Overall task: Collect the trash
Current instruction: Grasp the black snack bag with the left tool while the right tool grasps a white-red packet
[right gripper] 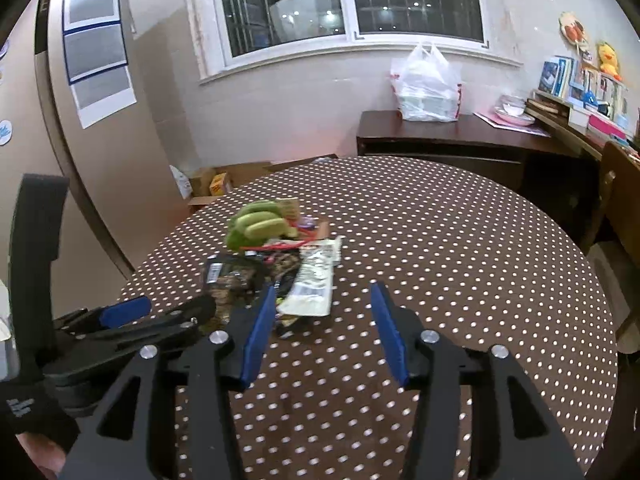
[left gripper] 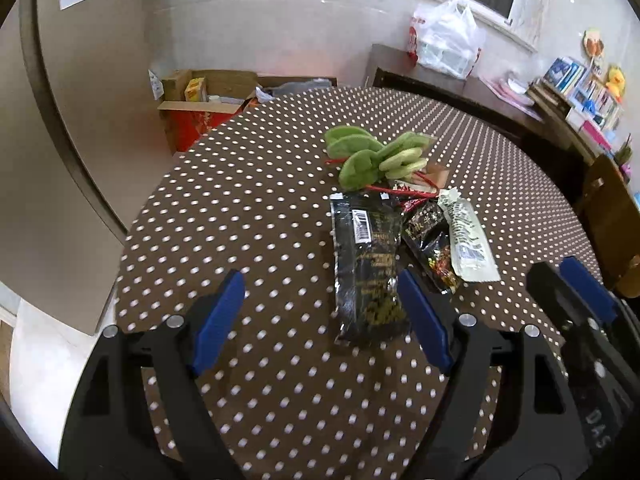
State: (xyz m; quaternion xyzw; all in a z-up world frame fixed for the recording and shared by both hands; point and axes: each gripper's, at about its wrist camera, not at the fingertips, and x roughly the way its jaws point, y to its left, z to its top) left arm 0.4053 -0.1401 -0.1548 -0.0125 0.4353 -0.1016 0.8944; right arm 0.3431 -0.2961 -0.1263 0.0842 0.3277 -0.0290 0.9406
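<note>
Both hand-held grippers hang over the polka-dot table (left gripper: pixel 248 208), spread apart and holding nothing. On the left gripper (left gripper: pixel 320 320) the blue pads stand wide, with only the near end of the black wrapper (left gripper: pixel 366 264) lying on the cloth between them, untouched. Jaws on the right gripper (right gripper: pixel 324 332) are parted too, over bare cloth just right of the white wrapper (right gripper: pixel 314 284).

Trash sits in one loose heap near the table's middle: the black wrapper, a dark printed packet (left gripper: pixel 430 244) beside it, the white wrapper overlapping that one, and behind them a pile of green peels (left gripper: pixel 372 156) with red scraps (left gripper: pixel 404 190).

Risks, as I judge them: the wrappers are thin, flat and glossy, so a pad coming in at a slant could slide over the film and push it along the cloth instead of pinching it. Overlapping pieces could drag neighbours off the pile, and the peels (loose, curved) could scatter. The two tools are also close together, so they might knock fingers.

Each gripper tilts downward toward the heap, the left seen low at the edge of the right wrist view, held by a gloved hand (right gripper: pixel 28 420).
</note>
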